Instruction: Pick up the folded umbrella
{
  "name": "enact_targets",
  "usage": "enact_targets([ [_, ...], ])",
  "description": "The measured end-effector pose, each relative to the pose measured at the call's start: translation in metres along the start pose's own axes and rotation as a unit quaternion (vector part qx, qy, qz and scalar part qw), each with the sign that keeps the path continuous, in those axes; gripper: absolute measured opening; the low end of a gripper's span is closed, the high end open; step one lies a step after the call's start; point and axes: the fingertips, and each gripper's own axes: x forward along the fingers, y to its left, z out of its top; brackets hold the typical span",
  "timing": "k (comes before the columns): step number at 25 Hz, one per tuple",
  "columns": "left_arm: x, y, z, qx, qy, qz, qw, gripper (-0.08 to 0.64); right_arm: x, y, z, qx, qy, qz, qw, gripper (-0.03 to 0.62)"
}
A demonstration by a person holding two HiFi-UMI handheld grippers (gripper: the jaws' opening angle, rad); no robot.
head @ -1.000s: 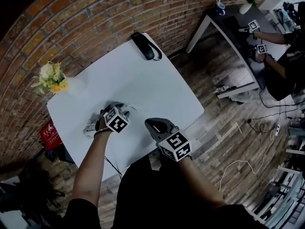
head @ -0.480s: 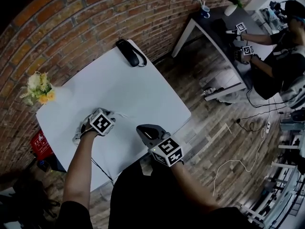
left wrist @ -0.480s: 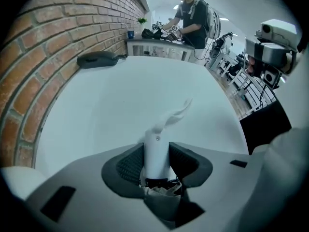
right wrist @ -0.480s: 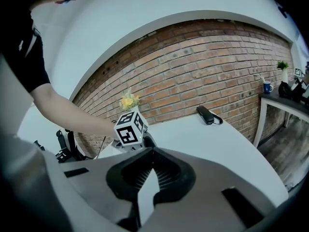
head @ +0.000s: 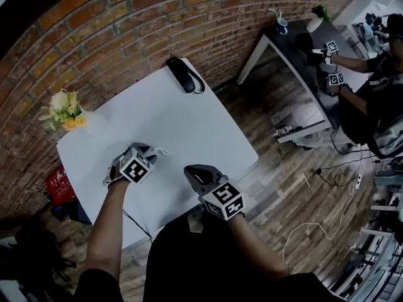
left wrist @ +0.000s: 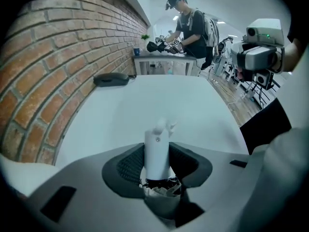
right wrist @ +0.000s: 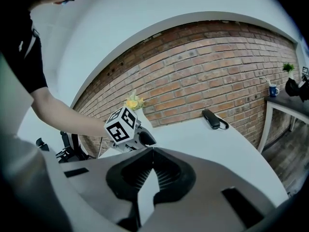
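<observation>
The folded umbrella (left wrist: 156,151) is pale grey-white, and its white cylindrical end stands between the ribbed pads (left wrist: 126,164) of my left gripper (left wrist: 157,166). Those jaws are closing and both pads touch it. In the head view, the left gripper (head: 151,153) points steeply down over the near left part of the white table (head: 189,124), with umbrella fabric (head: 113,172) showing beside its marker cube. My right gripper (head: 198,172) hovers over the table's near edge. Its jaws meet with nothing between them (right wrist: 152,151).
A dark oblong object with a strap loop (head: 182,75) lies at the table's far edge by the brick wall. A small bunch of flowers (head: 65,109) stands at the far left corner. At the upper right, another person (head: 371,99) works at a dark desk (head: 296,49).
The left gripper has risen slightly from the table with the umbrella's end between its jaws. The right gripper has stayed in place.
</observation>
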Motion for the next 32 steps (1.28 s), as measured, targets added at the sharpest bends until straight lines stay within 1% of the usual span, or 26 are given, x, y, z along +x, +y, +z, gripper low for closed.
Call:
enact_targets([
  [4,-0.026,0.006,0.004,-0.008,-0.029,0.036,0.9989,0.166,0.009,0.014,0.007,-0.019,0.0,0.024,1.0,0.021],
  [7,-0.046,0.01,0.007,-0.017,-0.052,0.062,0.9966,0.166,0.014,0.022,0.012,-0.03,0.006,0.04,0.999,0.02],
  [11,-0.073,0.016,0.009,-0.034,-0.08,0.092,0.992,0.166,0.021,0.033,0.022,-0.044,-0.001,0.064,0.997,0.02],
  [15,-0.099,0.02,0.007,-0.054,-0.106,0.123,0.9853,0.166,0.028,0.043,0.024,-0.054,0.001,0.084,0.995,0.02],
  [19,-0.124,0.024,0.001,-0.075,-0.132,0.161,0.9753,0.166,0.036,0.056,0.031,-0.065,0.0,0.105,0.992,0.02],
  [23,-0.148,0.031,-0.009,-0.11,-0.161,0.197,0.9609,0.166,0.042,0.067,0.039,-0.078,0.0,0.123,0.989,0.02],
  [28,-0.172,0.038,-0.021,-0.15,-0.192,0.228,0.9427,0.164,0.047,0.078,0.042,-0.09,0.002,0.141,0.986,0.02],
  [32,-0.188,0.039,-0.027,-0.171,-0.209,0.245,0.9312,0.164,0.05,0.083,0.045,-0.097,0.004,0.149,0.984,0.02],
])
